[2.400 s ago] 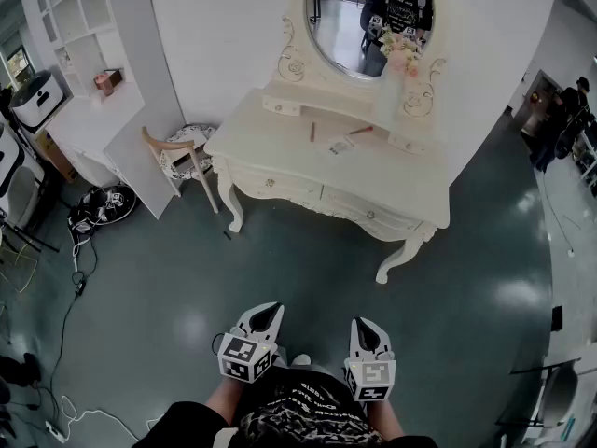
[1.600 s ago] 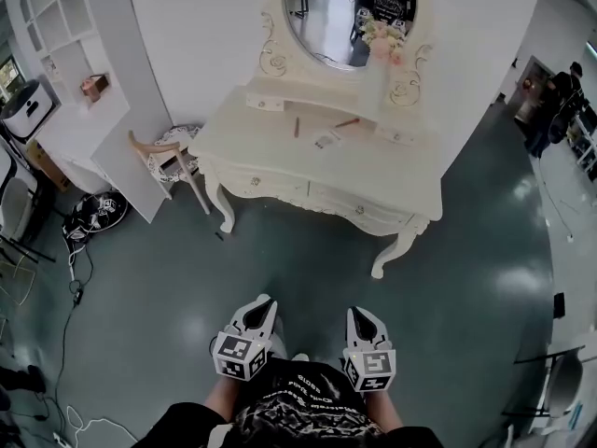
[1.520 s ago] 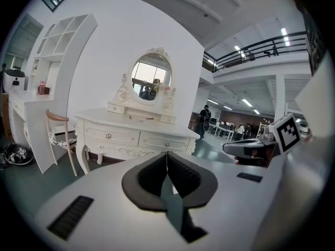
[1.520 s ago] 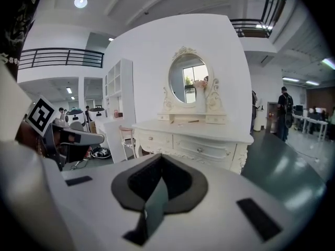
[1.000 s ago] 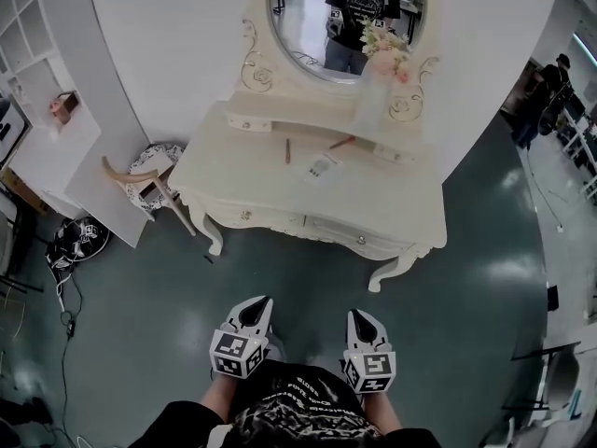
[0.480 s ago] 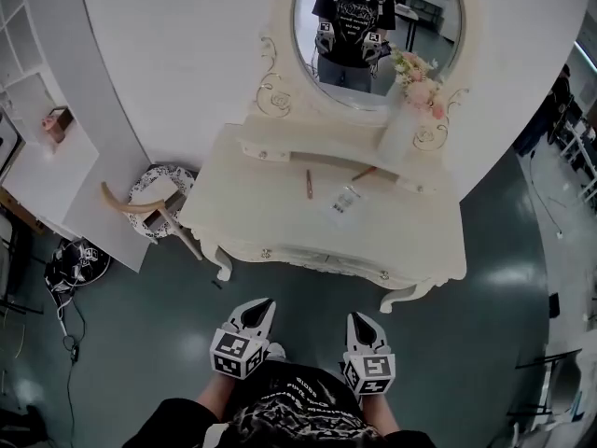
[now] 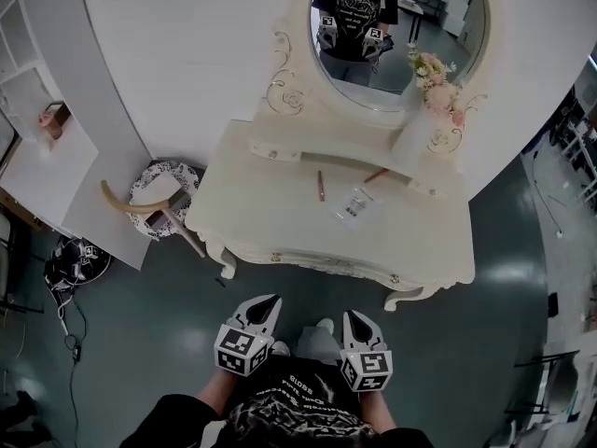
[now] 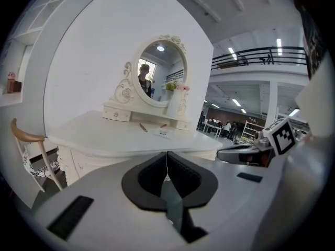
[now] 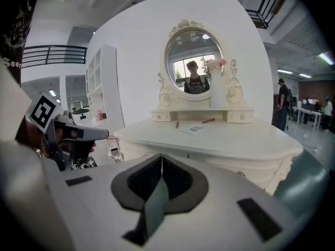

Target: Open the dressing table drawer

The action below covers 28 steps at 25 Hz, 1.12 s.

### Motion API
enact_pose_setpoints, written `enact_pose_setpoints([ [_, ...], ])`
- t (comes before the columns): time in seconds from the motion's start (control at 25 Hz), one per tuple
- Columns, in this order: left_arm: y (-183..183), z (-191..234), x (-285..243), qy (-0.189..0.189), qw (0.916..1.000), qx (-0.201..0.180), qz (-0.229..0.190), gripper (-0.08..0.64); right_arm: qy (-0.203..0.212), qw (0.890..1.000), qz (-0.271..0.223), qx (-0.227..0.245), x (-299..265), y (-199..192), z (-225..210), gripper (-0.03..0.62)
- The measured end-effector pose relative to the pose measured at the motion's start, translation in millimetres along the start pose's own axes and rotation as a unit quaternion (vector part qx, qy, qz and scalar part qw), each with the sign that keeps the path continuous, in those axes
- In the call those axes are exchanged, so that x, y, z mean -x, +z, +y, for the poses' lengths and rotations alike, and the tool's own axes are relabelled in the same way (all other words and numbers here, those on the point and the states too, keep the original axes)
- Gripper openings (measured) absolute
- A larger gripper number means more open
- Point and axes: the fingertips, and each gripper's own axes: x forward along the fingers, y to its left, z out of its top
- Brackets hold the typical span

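Facing the dressing table (image 7: 280, 203), I hold my left gripper (image 7: 269, 302) and right gripper (image 7: 354, 317) pressed shut, both empty. Its drawer (image 7: 368, 271) sits closed under the top's front edge. I judge I should spread the jaws before pinching the knob (image 7: 395, 278) squarely.

Cream dressing table (image 7: 270, 203), front drawer (image 7: 336, 264) shut, flush beneath curved tabletop

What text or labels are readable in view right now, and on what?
No text is legible.
Shirt print: white lettering, too blurred.
Packet on the dressing table: dark label, too small.
Marker cubes: square patterns only, no words.
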Motion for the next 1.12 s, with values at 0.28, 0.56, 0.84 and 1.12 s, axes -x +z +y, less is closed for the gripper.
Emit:
enact_pose_setpoints([
  [0.28, 5.0, 36.1, -5.0, 0.054, 0.9983, 0.023, -0.004, 0.017, 0.002, 1.000, -0.010, 0.002, -27.0, 16.5, -11.5, 0.012],
  [0.56, 16.9, 68.9, -30.1, 0.108, 0.9936, 0.034, -0.001, 0.017, 0.021, 1.000, -0.008, 0.015, -80.0, 38.5, -45.1, 0.012],
  [0.84, 50.7, 91.0, -80.5, 0.140, 0.9889, 0.048, -0.009, 0.017, 0.053, 0.998, -0.005, 0.024, -137.1, 78.3, -82.0, 0.014],
  [1.12, 83.9, 104.1, -137.3, 0.169, 0.9835, 0.060, -0.025, 0.017, 0.092, 0.995, 0.007, 0.045, -180.3, 105.6, -111.8, 0.013],
])
